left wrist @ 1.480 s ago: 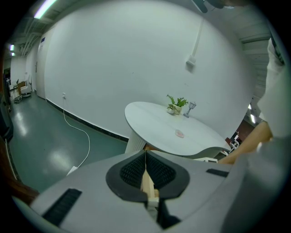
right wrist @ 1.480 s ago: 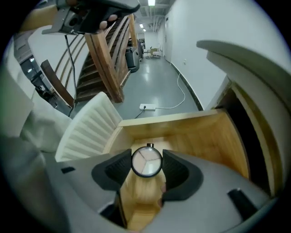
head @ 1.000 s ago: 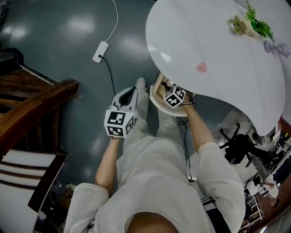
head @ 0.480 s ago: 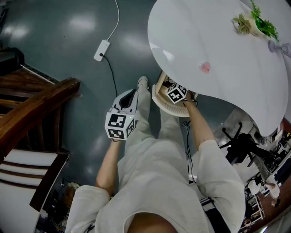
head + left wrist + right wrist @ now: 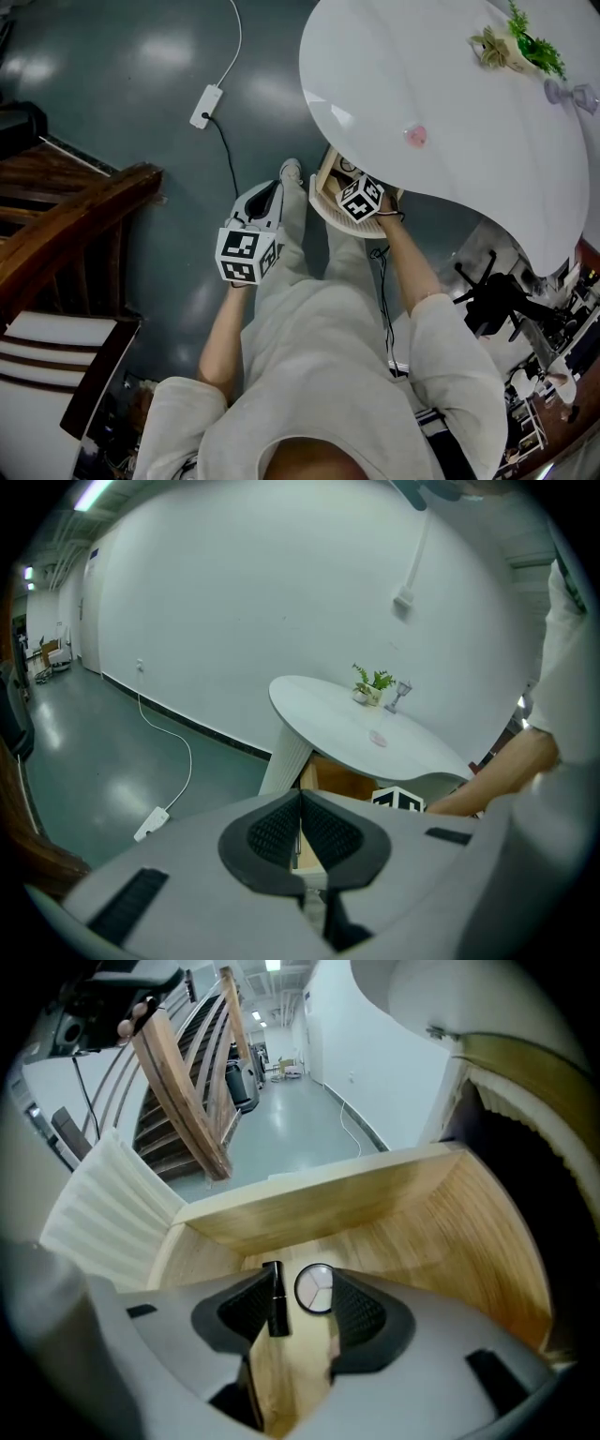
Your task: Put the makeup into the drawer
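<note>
Right gripper [image 5: 302, 1309]: fingers closing, holding nothing | lipstick [image 5: 276, 1299] and compact [image 5: 314, 1288] lay on the drawer [image 5: 309, 1194] floor between them | left gripper [image 5: 301, 803]: fingers together, empty | we feared those closing fingers would snag the compact

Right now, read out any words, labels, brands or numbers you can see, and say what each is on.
No readable text anywhere.
On the marker cubes: only black-and-white square patterns, no letters or digits.
On the black tube and round compact in the drawer: no print legible.
</note>
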Available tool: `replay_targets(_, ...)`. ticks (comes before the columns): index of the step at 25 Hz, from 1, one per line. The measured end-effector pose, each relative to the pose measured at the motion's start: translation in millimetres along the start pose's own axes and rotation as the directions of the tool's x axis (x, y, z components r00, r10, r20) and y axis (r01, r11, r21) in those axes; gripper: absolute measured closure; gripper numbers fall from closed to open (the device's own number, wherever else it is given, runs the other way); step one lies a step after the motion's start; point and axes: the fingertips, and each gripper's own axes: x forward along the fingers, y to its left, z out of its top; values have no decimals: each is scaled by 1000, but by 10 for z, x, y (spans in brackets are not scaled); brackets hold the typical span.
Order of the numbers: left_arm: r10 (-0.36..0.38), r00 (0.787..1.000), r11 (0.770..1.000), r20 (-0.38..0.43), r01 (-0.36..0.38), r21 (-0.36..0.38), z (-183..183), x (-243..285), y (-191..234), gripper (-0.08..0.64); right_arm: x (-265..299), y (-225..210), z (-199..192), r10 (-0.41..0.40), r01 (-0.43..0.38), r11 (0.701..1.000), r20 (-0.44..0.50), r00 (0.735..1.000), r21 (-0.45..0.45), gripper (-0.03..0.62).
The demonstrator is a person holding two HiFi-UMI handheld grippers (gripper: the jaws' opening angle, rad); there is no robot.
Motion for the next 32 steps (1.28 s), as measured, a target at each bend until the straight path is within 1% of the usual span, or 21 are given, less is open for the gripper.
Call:
replay_targets(3, -4, 1000, 1000, 13, 4, 3, 50, 11, -42, 549, -137, 38, 31, -8, 8, 1000, 30, 1000, 4, 439)
replay_targets(4, -6, 1000, 1000, 17, 6, 5, 70, 12, -62, 549, -192, 40, 41, -16, 16, 1000, 41, 999, 8, 462)
replay_targets(6, -11, 1000, 1000, 25, 11, 10, 102, 2, -104, 549, -315, 53, 63, -40, 39, 999, 66, 997, 15, 530)
replay_targets(8, -16, 999, 1000, 30, 16, 17, 131, -18, -140, 549, -447, 100, 97, -54, 52, 998, 92, 994, 18, 572)
replay_targets(11, -25, 999, 999, 40, 24, 32, 188, -56, -194, 549, -679, 196, 181, -62, 59, 998, 140, 988, 24, 595)
replay_targets(14, -33, 998, 998, 45, 31, 47, 254, -57, -266, 549, -951, 245, 274, -70, 61, 997, 201, 977, 50, 594)
replay_targets(18, -48, 998, 997, 45, 45, 70, 325, -10, -379, 549, -1369, 207, 405, -102, 60, 988, 303, 948, 143, 595)
replay_targets(20, -60, 997, 995, 46, 56, 83, 365, 18, -432, 549, -1597, 168, 485, -121, 50, 979, 362, 924, 199, 594)
replay_targets(22, -72, 996, 993, 45, 67, 95, 396, 42, -490, 549, -1839, 129, 564, -139, 29, 966, 424, 895, 256, 594)
replay_targets(23, -78, 996, 992, 43, 73, 100, 405, 59, -524, 548, -1960, 105, 594, -147, 14, 959, 454, 879, 283, 589)
replay_targets(25, -90, 995, 990, 39, 85, 110, 426, 105, -597, 549, -2181, 33, 632, -164, -18, 943, 512, 843, 331, 550)
replay_targets(27, -104, 994, 988, 37, 99, 121, 441, 147, -667, 549, -2365, -73, 640, -199, -29, 927, 556, 807, 374, 468)
replay_targets(28, -110, 993, 986, 35, 105, 126, 446, 164, -698, 548, -2438, -139, 630, -225, -23, 918, 566, 793, 396, 427)
replay_targets(30, -122, 992, 984, 31, 116, 135, 462, 194, -760, 549, -2531, -289, 579, -279, 9, 901, 566, 775, 433, 329)
replay_targets(32, -131, 991, 982, 30, 126, 144, 487, 220, -819, 549, -2557, -441, 509, -318, 40, 888, 549, 773, 457, 285)
